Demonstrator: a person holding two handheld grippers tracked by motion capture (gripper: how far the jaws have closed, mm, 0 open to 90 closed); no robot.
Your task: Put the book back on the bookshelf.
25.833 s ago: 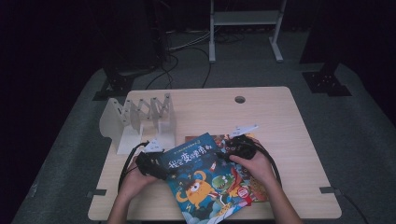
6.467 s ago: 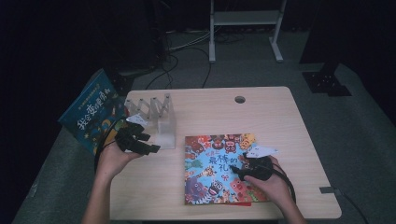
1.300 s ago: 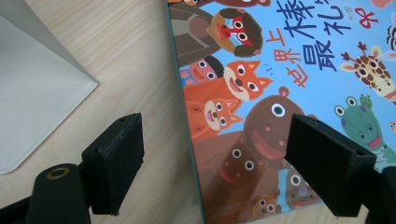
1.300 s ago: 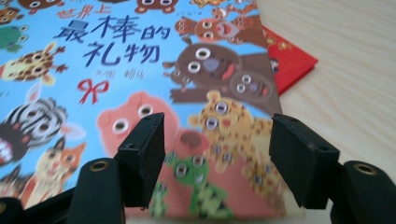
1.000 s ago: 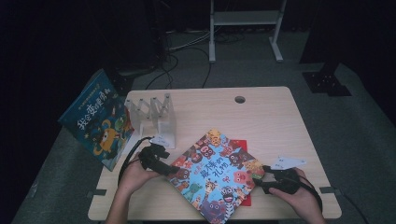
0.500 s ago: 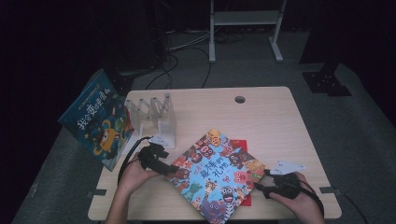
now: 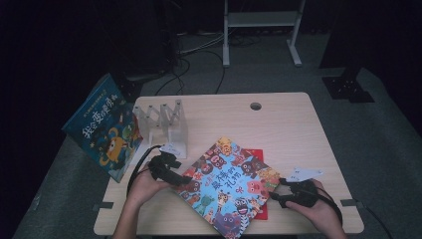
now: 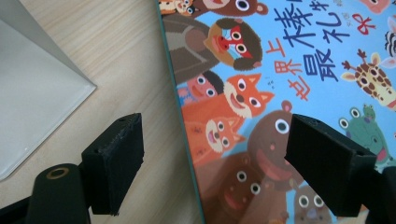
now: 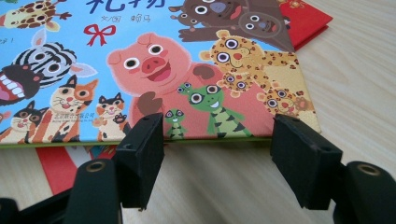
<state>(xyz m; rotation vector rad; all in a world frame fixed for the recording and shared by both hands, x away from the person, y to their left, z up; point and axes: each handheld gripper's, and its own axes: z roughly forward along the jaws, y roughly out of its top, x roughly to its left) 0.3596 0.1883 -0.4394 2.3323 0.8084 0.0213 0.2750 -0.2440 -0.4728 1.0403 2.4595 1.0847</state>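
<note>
Picture books, three: one animal-cover book (image 7: 226, 186) lying between the two sets of jaws; one red book (image 7: 255, 155) beneath it, nearer the right jaws; one blue book (image 7: 103, 132) propped well beyond the left jaws, off the bench edge.
Clear divider rack (image 7: 161, 122), one, just beyond the left jaws.
Bench (image 7: 278, 127), one.
Hand-held grippers, two: left gripper (image 7: 171, 174), right gripper (image 7: 286, 196).
Hands, two.

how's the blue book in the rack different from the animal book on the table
The blue book stands tilted at the rack's left end, over the table edge; the animal book lies flat, askew. The blue book shows one orange creature, the animal book many small animals. Both are bright picture books.
</note>
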